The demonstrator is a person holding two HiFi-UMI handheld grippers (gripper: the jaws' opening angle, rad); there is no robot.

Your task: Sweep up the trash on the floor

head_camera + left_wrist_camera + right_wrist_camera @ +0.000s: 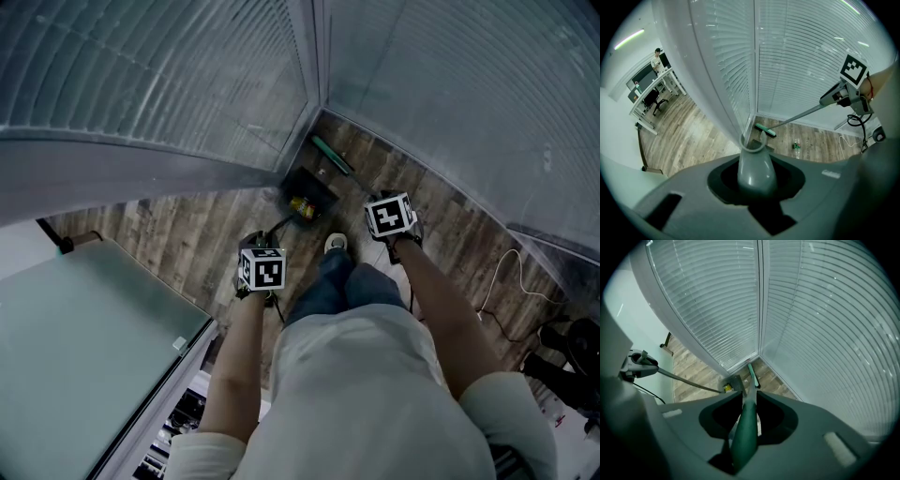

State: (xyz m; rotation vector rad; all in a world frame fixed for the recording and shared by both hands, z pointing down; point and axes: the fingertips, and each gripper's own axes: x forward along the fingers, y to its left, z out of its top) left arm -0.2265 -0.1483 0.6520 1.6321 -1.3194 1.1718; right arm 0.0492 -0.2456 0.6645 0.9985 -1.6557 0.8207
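I read my left gripper (pixel 757 179) with its jaws closed on the grey dustpan handle (pixel 757 164). My right gripper (pixel 749 418) has its jaws closed on the green broom handle (pixel 744 439). The dustpan (pixel 317 186) stands in the floor (pixel 187 234) corner with yellow trash (pixel 302 208) inside. The broom head (pixel 333 156) lies just beyond. A bottle (pixel 797 146) lies nearby.
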